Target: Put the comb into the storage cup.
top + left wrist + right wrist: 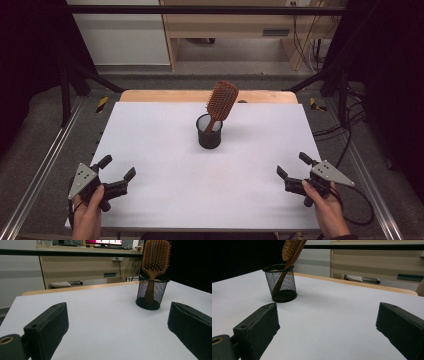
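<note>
A wooden brush (220, 102) stands handle-down in a black mesh cup (209, 131) mid-counter (165, 195), its long axis tipped toward 1 o'clock. Left tongs (119, 169) and right tongs (293, 166) gape wide and empty at the near corners, about equally far; the cup lies at 1 o'clock from the left, 11 from the right.

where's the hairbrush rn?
In the high view the wooden hairbrush stands handle-down in the black mesh cup, leaning right, at the middle of the white table toward its far edge, well ahead of both grippers.
</note>
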{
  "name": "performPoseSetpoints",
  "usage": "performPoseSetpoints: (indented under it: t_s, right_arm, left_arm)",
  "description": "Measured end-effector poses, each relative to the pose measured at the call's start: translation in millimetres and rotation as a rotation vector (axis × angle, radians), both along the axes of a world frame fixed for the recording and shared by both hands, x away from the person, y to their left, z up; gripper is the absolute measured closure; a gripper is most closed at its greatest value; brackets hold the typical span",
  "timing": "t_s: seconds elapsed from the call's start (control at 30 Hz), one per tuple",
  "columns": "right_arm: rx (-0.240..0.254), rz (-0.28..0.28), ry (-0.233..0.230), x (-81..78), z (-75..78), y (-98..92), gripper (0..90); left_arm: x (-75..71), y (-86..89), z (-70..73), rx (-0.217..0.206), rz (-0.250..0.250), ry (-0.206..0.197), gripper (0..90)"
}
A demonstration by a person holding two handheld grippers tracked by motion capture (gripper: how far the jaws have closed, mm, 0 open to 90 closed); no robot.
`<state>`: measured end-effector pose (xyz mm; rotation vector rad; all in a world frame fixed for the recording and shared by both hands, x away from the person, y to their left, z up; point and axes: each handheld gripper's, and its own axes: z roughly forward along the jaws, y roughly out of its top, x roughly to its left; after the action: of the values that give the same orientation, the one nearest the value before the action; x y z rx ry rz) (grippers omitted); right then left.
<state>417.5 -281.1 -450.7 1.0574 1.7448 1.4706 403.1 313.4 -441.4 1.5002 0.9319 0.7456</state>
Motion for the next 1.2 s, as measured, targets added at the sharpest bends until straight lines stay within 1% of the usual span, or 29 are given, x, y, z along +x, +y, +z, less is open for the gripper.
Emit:
performPoseSetpoints:
  t_s: [0.17, 0.2, 0.33, 0.63, 1.0, 1.2]
  right_arm:
    - [-0.008, 0.014, -0.003, -0.1, -2.5, 4.4, 4.7]
    - [-0.015, 0.022, -0.011, -0.3, -2.9, 5.9, 4.7]
    - [-0.021, 0.034, -0.009, -0.2, -3.9, 8.1, 4.3]
    - [-0.031, 0.055, 0.011, 1.8, -9.6, 18.1, 3.4]
    - [-0.043, 0.075, 0.016, 3.3, -12.8, 26.5, 3.4]
    - [-0.045, 0.084, 0.004, 3.8, -13.4, 30.5, 3.4]
  left_arm:
    - [0.0, -0.6, -0.2, -0.005, -0.008, 0.000, 3.3]
    - [0.0, -0.6, -0.2, -0.006, -0.008, 0.000, 3.3]
    - [0.0, -0.7, -0.4, -0.012, -0.012, 0.000, 3.3]
    - [0.1, -3.4, -0.9, -0.018, -0.033, -0.003, 3.3]
    - [0.4, -3.9, -0.8, -0.033, -0.039, -0.003, 3.2]
    - [0.2, -5.4, -0.6, -0.038, -0.045, -0.007, 3.0]
